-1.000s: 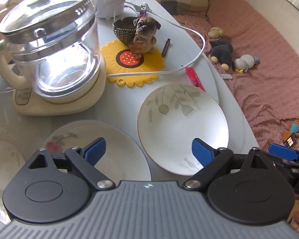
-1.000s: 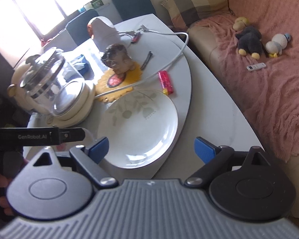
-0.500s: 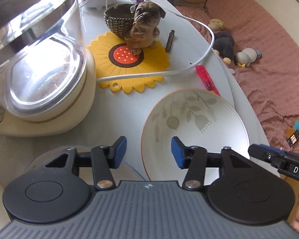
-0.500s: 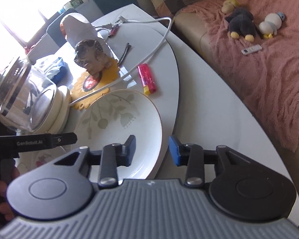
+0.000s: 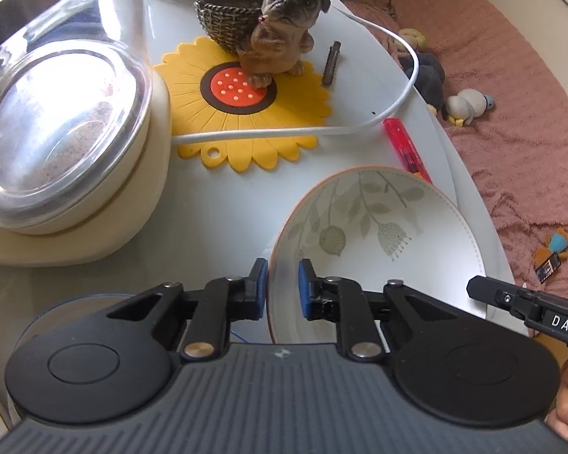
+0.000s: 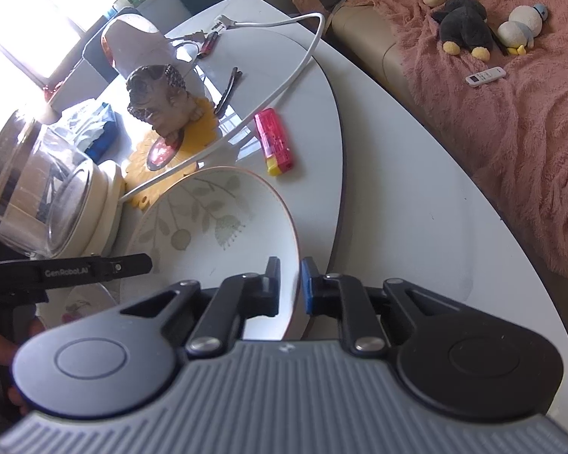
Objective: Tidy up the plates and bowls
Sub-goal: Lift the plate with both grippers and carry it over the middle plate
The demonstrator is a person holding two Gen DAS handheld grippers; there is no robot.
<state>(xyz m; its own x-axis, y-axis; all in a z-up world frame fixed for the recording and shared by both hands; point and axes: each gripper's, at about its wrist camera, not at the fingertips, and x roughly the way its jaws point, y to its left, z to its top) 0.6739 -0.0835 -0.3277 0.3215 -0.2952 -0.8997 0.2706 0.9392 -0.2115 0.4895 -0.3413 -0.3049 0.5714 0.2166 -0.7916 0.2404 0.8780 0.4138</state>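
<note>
A white plate with a grey leaf pattern point(image 5: 378, 249) lies on the white table; it also shows in the right wrist view point(image 6: 216, 234). My left gripper point(image 5: 282, 287) is shut on the plate's left rim, one pad on each side. My right gripper point(image 6: 289, 287) is shut on the plate's right rim. A second plate with a red flower point(image 6: 83, 304) lies near the left, partly hidden behind the left gripper.
A glass kettle on a cream base point(image 5: 60, 143) stands close to the left. A sunflower mat point(image 5: 242, 106) with a pug figurine point(image 5: 280, 26), a white cable point(image 5: 322, 128) and a red lighter point(image 5: 405, 147) lie beyond the plate. A sofa with a pink blanket point(image 6: 511, 94) is at the right.
Both grippers moved in towards the leaf plate and closed from wide open onto its opposite rims.
</note>
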